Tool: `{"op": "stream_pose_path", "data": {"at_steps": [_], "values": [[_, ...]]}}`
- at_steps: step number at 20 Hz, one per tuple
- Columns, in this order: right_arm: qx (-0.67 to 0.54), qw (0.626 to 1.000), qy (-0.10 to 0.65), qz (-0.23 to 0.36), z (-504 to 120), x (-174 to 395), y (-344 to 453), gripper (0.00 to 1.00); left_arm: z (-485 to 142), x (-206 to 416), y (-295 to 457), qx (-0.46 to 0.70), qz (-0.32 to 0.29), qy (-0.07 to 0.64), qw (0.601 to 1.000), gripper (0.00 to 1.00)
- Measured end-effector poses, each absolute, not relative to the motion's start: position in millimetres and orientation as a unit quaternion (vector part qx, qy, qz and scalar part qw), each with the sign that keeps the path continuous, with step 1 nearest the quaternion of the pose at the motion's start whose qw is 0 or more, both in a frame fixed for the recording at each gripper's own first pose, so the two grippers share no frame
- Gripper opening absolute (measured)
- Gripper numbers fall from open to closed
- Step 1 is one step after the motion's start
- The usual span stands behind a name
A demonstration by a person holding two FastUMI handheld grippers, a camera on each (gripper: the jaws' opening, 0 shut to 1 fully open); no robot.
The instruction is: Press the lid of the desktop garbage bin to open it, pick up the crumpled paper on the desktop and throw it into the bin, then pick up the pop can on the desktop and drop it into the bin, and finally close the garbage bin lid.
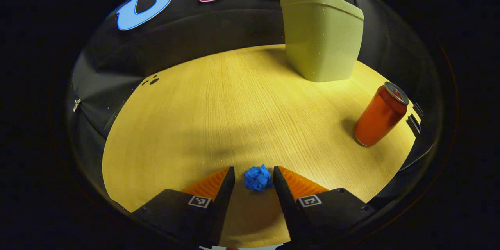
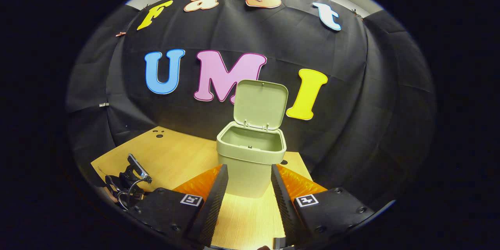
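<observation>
The left gripper (image 1: 254,177) is held low over the desk (image 1: 218,109), jaws spread apart and pointing forward. The right gripper (image 2: 246,177) is held higher, jaws likewise parted.

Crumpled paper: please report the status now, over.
Left tool open, straddling the crumpled paper, not gripping. Right tool open, facing bin, lid up. Pop can upright. Nothing blocking.

Left tongs (image 1: 254,181) spread apart low over wooden table (image 1: 218,105), blue crumpled paper (image 1: 258,178) lying between the fingers, touching neither, green garbage bin (image 1: 322,39) upright at far edge, orange pop can (image 1: 381,115) standing well apart, right of bin.
</observation>
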State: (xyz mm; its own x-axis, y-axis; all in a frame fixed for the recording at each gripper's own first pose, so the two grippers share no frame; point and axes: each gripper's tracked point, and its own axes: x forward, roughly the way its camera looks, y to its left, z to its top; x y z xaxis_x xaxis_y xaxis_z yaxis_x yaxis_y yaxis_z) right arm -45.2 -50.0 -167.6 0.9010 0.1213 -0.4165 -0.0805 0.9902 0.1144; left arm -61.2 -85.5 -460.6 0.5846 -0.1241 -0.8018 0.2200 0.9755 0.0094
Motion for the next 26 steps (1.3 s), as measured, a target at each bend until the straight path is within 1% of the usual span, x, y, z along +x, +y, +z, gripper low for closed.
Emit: {"op": "stream_pose_path", "data": {"at_steps": [1,2,3,4,5,6,7,9,10,11,14,15,16,19,21,23,24,26], "values": [[0.049,0.973,0.218,0.054,-170,-44,-52,0.71,-466,-62,-87,0.052,-0.096,0.45,0.886,0.66],[0.051,0.973,0.219,0.056,-171,-44,-53,0.71,-465,-60,-89,0.048,-0.094,0.451,0.886,0.58],[0.052,0.972,0.22,0.059,-172,-43,-53,0.71,-466,-60,-90,0.044,-0.092,0.453,0.886,0.58],[0.052,0.972,0.22,0.061,-173,-43,-55,0.71,-465,-59,-90,0.041,-0.091,0.455,0.885,0.42],[0.053,0.972,0.222,0.065,-175,-42,-55,0.71,-464,-58,-90,0.04,-0.092,0.458,0.883,0.44],[0.054,0.971,0.223,0.068,-178,-42,-55,0.71,-464,-59,-90,0.043,-0.09,0.459,0.883,0.43],[0.056,0.97,0.224,0.07,-179,-42,-55,0.71,-462,-58,-89,0.046,-0.087,0.46,0.883,0.37],[0.061,0.969,0.226,0.075,-182,-41,-56,0.71,-452,-54,-89,0.048,-0.086,0.454,0.886,0.37],[0.064,0.969,0.226,0.077,-183,-42,-56,0.71,-443,-50,-91,0.044,-0.09,0.446,0.889,0.33],[0.067,0.969,0.225,0.079,-184,-41,-56,0.71,-424,-45,-92,0.042,-0.095,0.432,0.896,0.33],[0.065,0.968,0.222,0.092,-193,-40,-53,0.71,-371,-28,-98,0.029,-0.11,0.391,0.913,0.37],[0.065,0.967,0.227,0.097,-202,-43,-51,0.71,-342,-17,-100,0.022,-0.113,0.37,0.922,0.33],[0.065,0.966,0.229,0.102,-207,-45,-48,0.71,-309,-3,-102,0.017,-0.114,0.343,0.932,0.37],[0.063,0.963,0.235,0.113,-217,-52,-41,0.71,-239,32,-104,0.013,-0.117,0.281,0.952,0.37],[0.067,0.961,0.24,0.116,-223,-56,-37,0.71,-205,51,-110,0.006,-0.121,0.247,0.961,0.36],[0.07,0.958,0.252,0.122,-226,-68,-30,0.76,-162,77,-120,-0.012,-0.131,0.205,0.97,0.37],[0.075,0.956,0.255,0.125,-227,-71,-27,0.81,-148,87,-126,-0.018,-0.137,0.189,0.972,0.37],[0.084,0.953,0.262,0.128,-228,-79,-23,0.86,-115,116,-140,-0.023,-0.162,0.151,0.975,0.37]]}}
